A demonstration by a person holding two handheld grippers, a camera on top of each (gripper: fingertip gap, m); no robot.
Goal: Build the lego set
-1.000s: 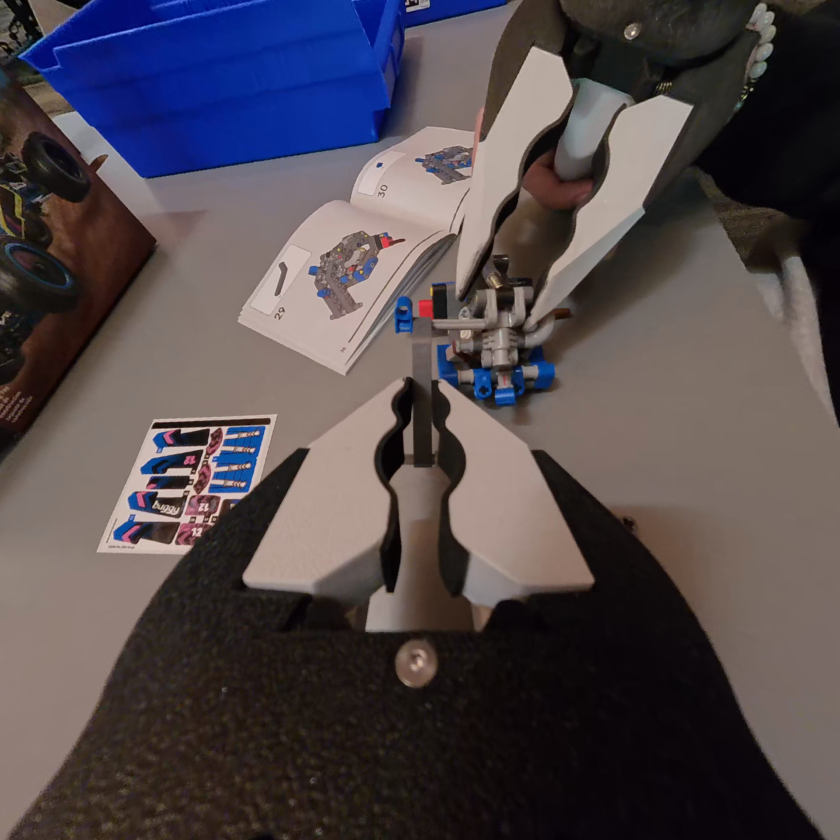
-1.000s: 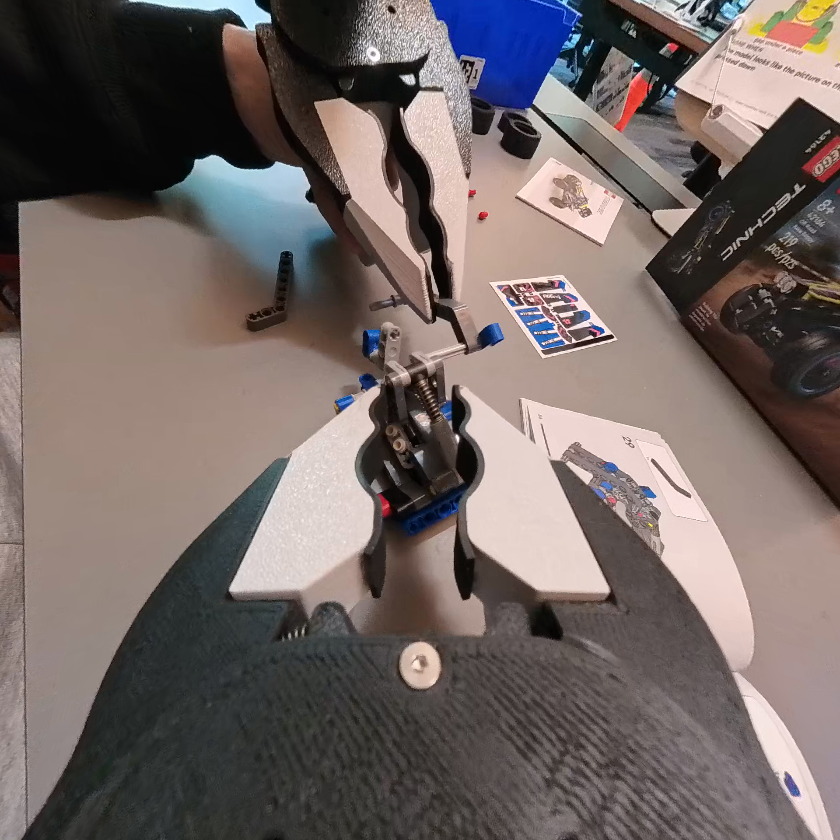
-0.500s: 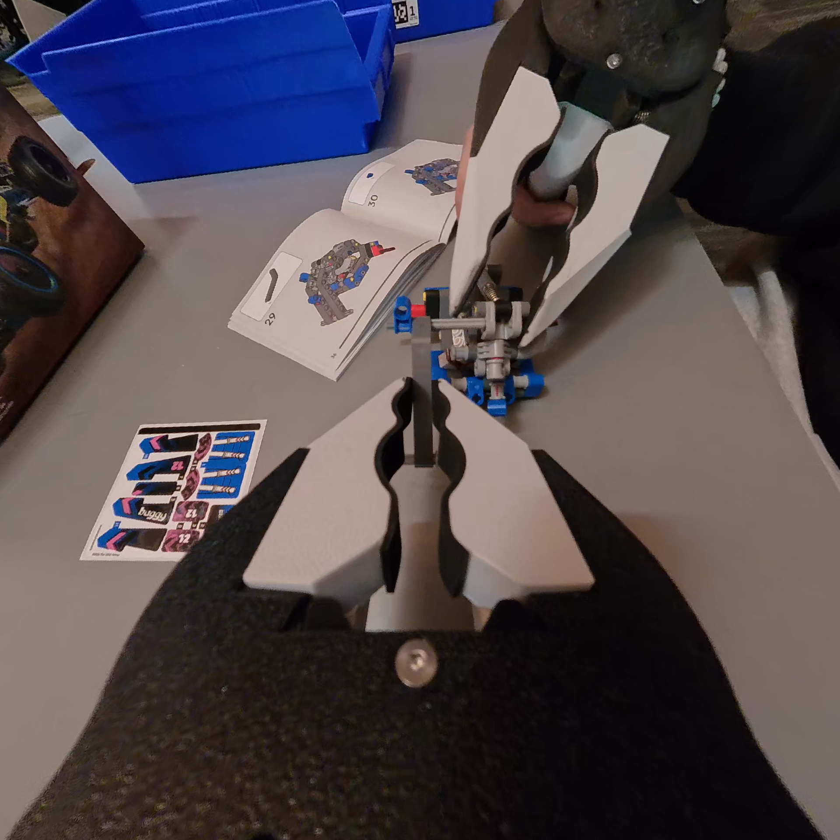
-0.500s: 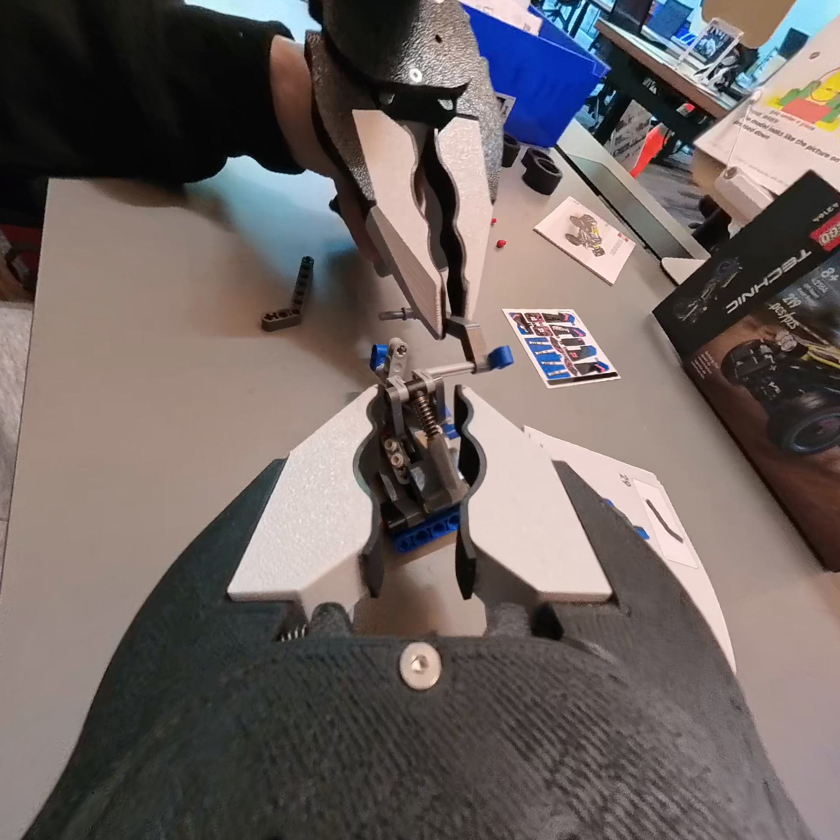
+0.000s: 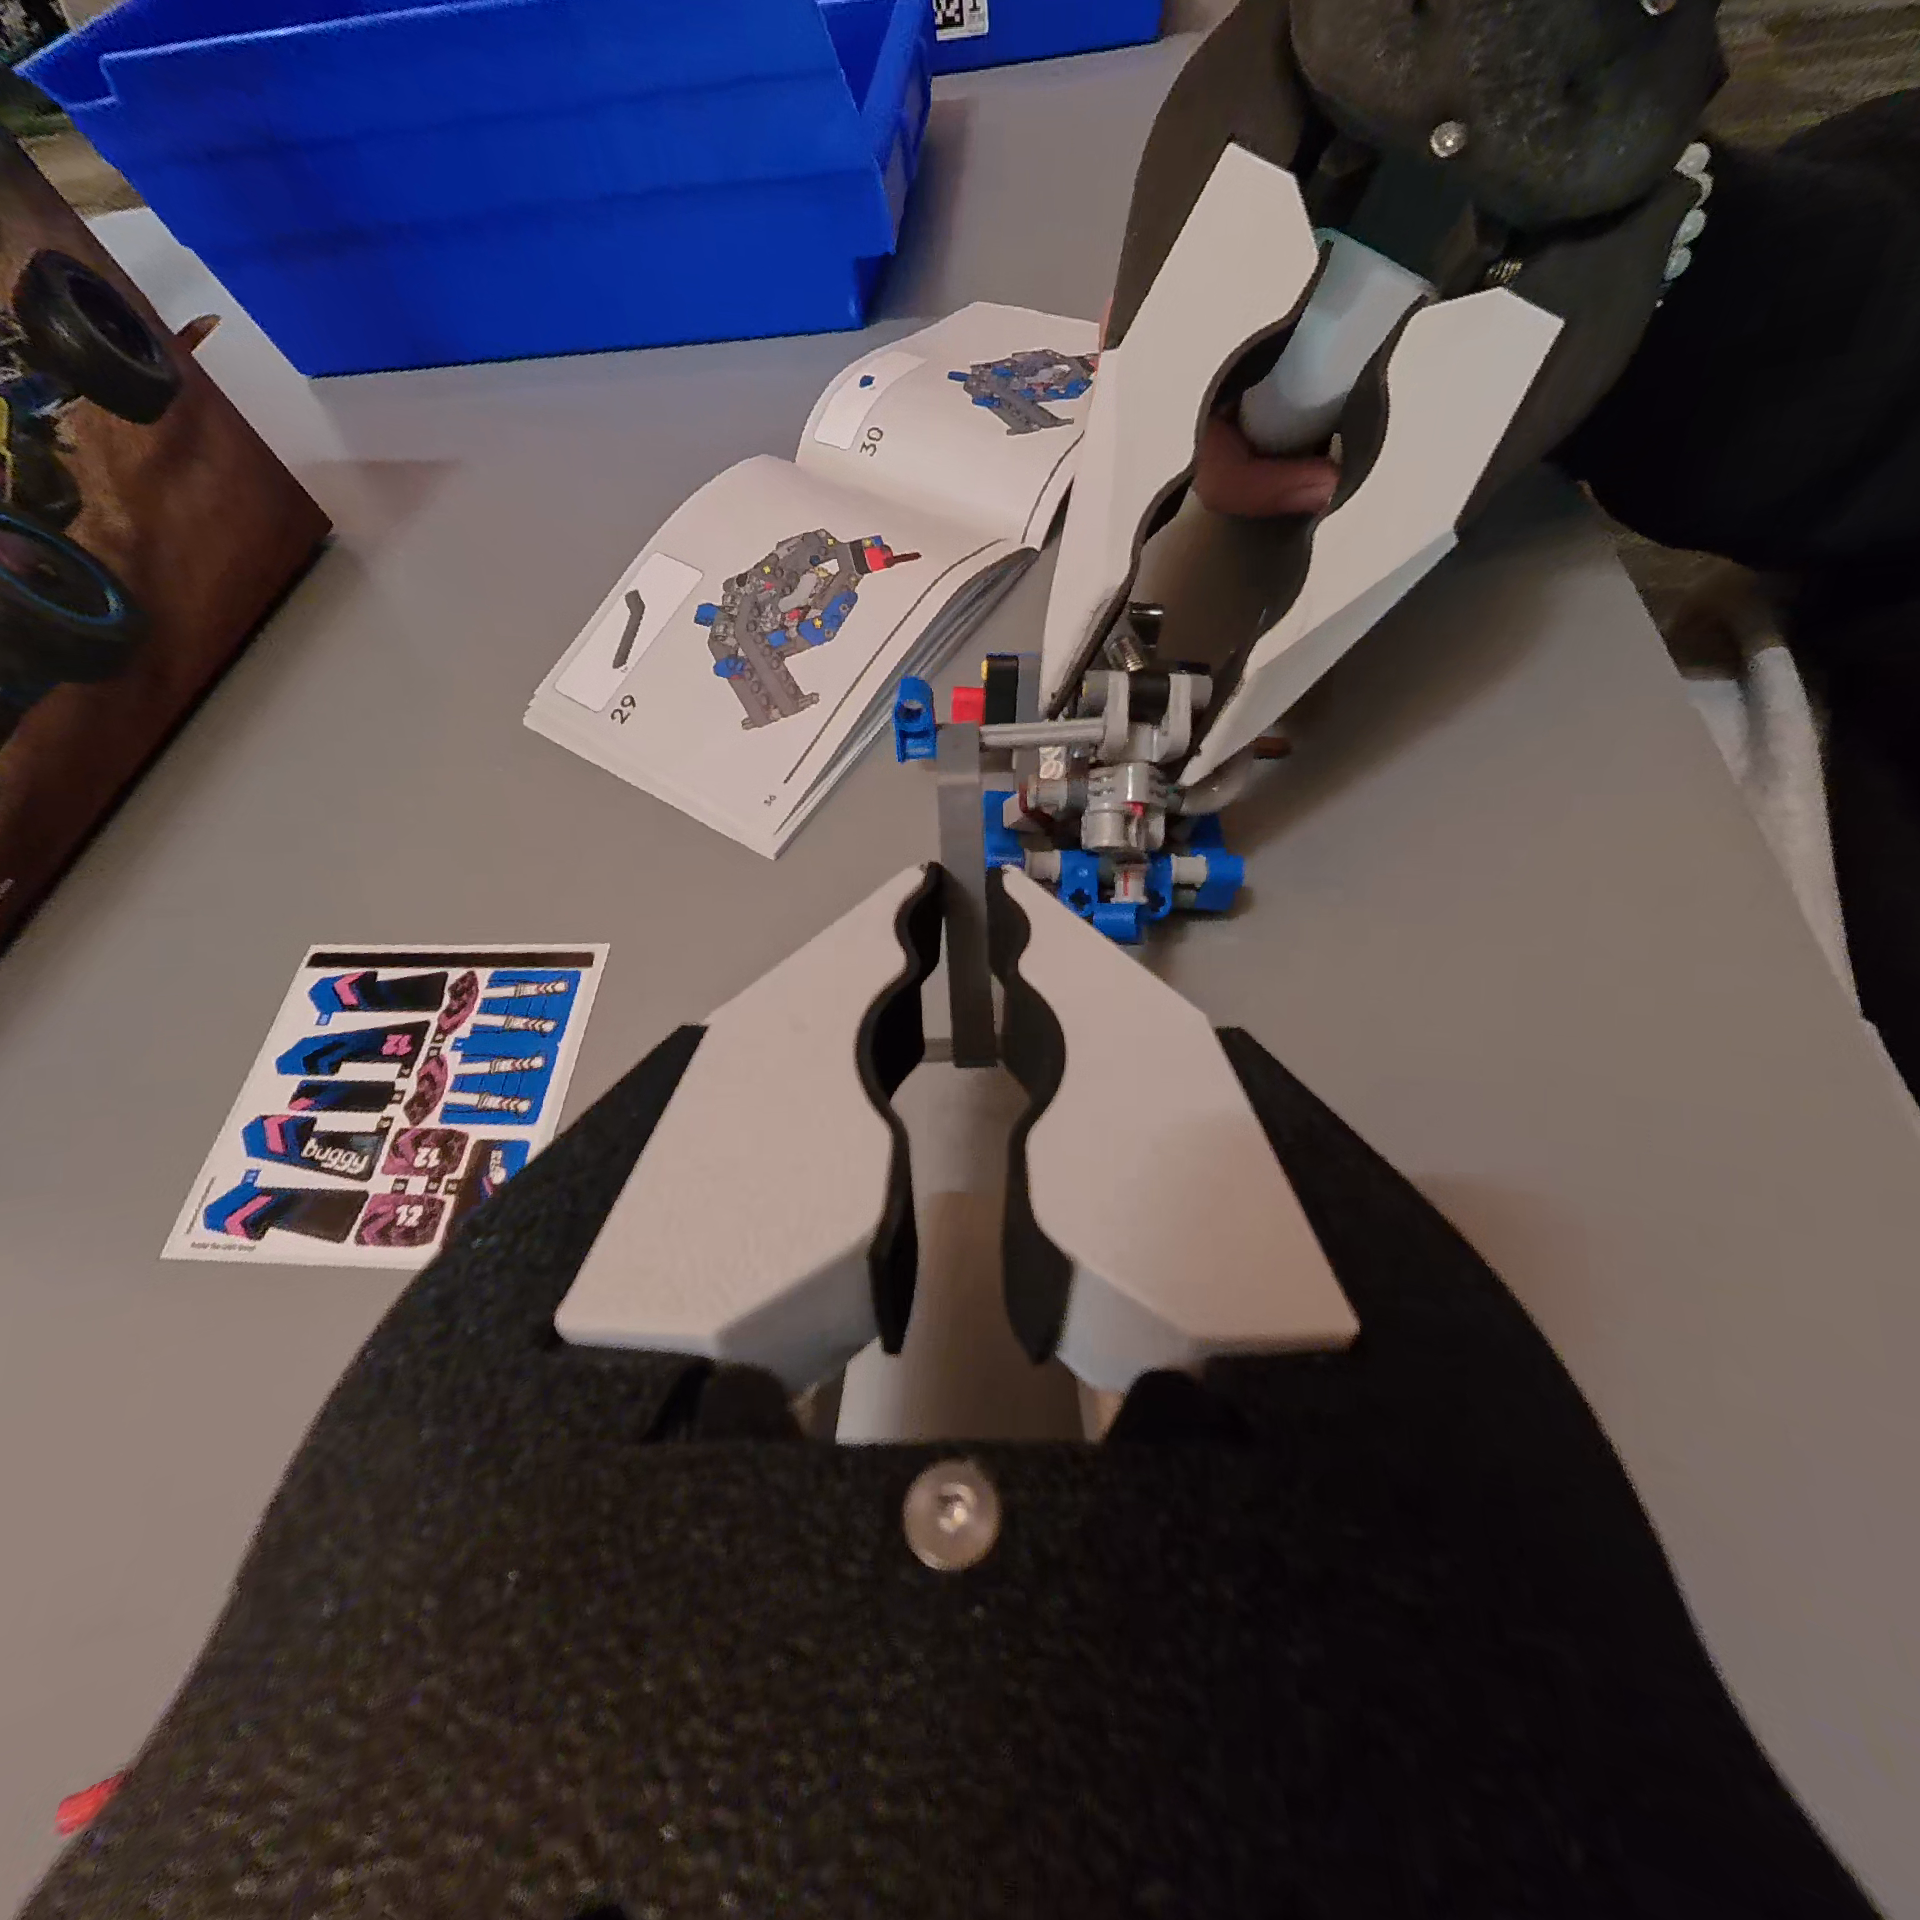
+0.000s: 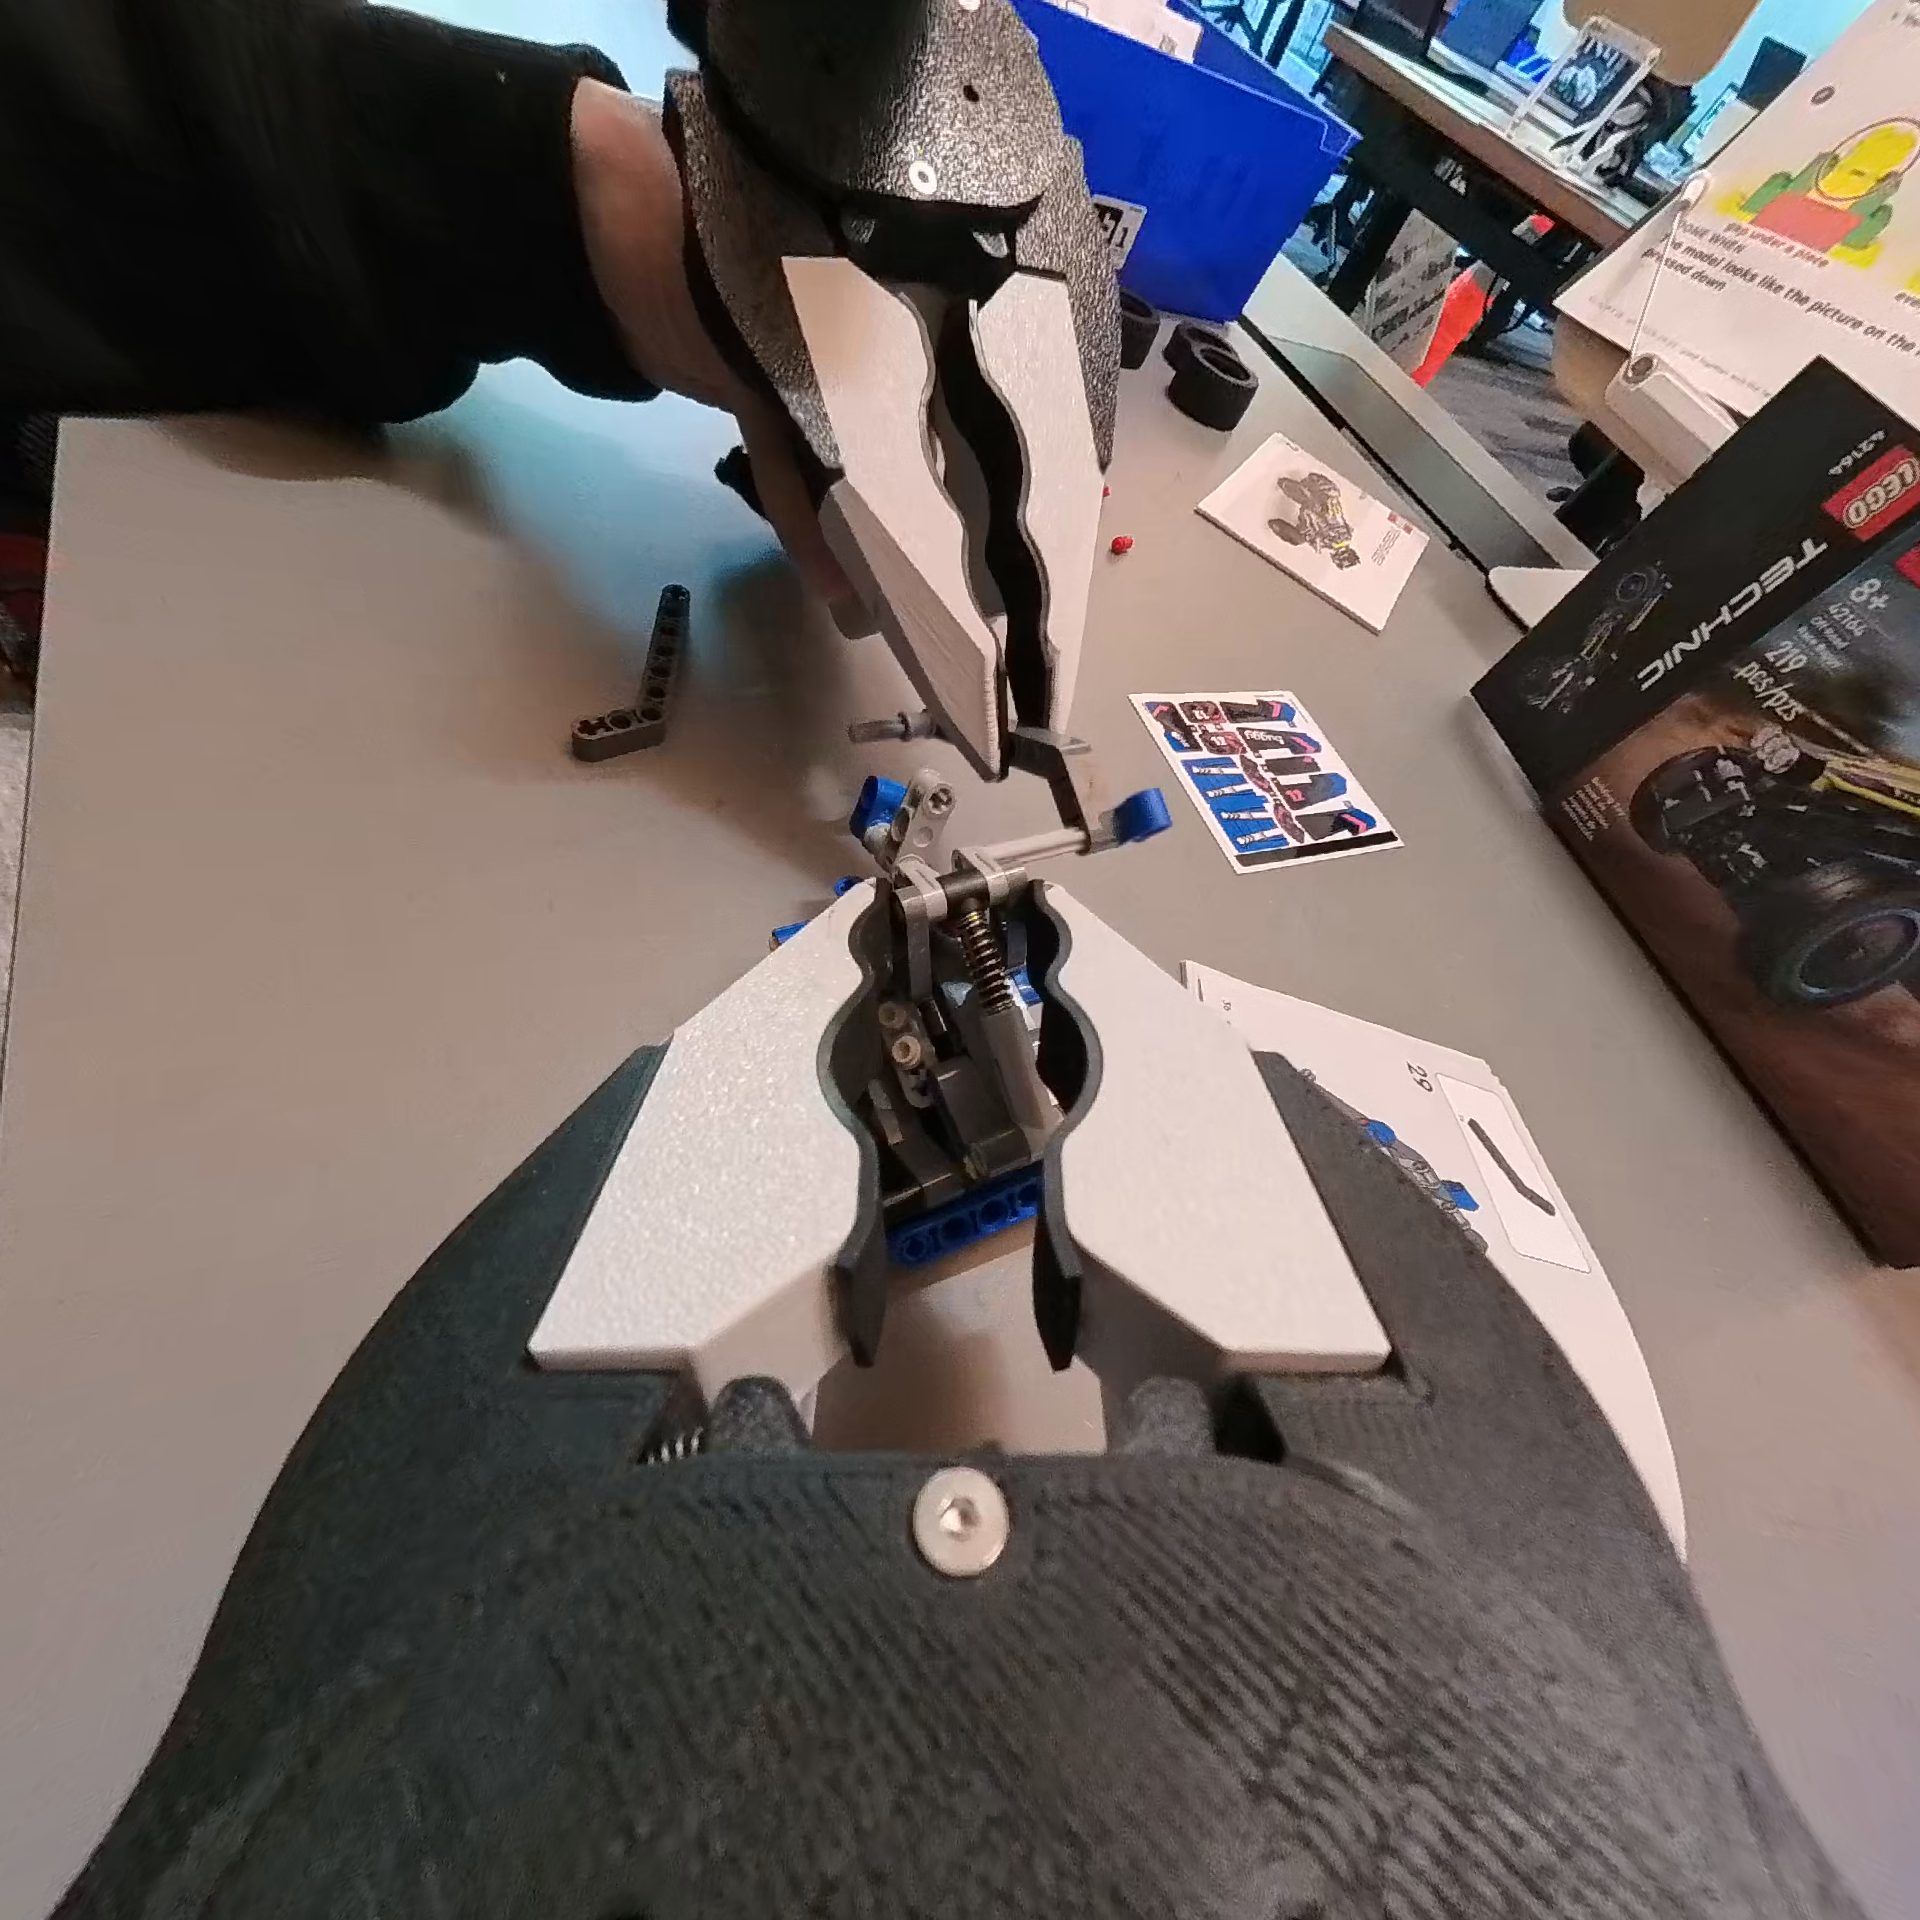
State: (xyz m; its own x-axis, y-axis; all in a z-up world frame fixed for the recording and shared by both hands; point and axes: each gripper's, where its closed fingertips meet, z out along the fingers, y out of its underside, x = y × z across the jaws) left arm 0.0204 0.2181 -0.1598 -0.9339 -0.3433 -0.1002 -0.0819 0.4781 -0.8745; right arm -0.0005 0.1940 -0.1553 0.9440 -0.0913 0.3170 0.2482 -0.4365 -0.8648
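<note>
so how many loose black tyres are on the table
2 visible: one tyre in front of the blue bin at the table's far edge, and another tyre left of it, half hidden behind the left tool. More may be hidden.

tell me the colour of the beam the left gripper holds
Dark grey beam; clearest in the left wrist view.

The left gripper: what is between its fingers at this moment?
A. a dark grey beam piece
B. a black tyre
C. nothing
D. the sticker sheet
A: the left gripper is shut on a dark grey beam piece, whose far end meets the lego assembly on the table.
</note>
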